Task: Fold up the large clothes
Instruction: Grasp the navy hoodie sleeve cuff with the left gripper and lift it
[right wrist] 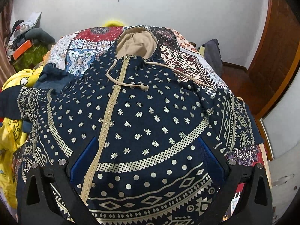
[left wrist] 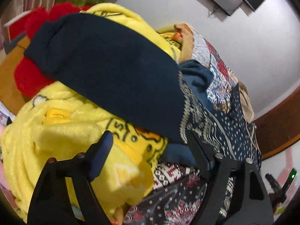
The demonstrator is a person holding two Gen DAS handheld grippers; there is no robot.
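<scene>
- The hoodie [right wrist: 138, 112] lies face up on the bed [right wrist: 90, 56], spread nearly flat. Its long axis runs from the hem, near my right gripper [right wrist: 148, 161], to the hood [right wrist: 136, 43] at the far end.
- The zipper [right wrist: 106, 120] marks that axis. It runs slightly left of centre in the right wrist view.
- My right jaws stand wide apart, directly over the lower front panel. They hold nothing; whether the pads touch the cloth I cannot tell.
- My left gripper [left wrist: 150, 142] sits at the left side of the garment, beside the left sleeve [left wrist: 112, 71]. The sleeve sticks out leftward, across the long axis, over a yellow blanket [left wrist: 56, 131].
- My left jaws are also apart. The sleeve cloth passes just beyond the tips, and I see no clamp on it.
- Judgement: the left gripper is the nearer one to that sleeve, so folding it inward over the body falls to the left side. The right sleeve [right wrist: 234, 116] lies toward the right edge of the bed, nearer the right gripper.
- Materials: the hoodie is soft navy knit with pale printed dots and geometric bands. The sleeve's plain navy side shows in the left wrist view. The hood lining is beige, with a knotted beige drawstring [right wrist: 131, 82] lying across the chest.
- The blanket is thick, fluffy fleece. The bed cover is thin patchwork print.
- Judgement: the knit will drape and slide; the fleece beneath the sleeve may drag with it.
</scene>
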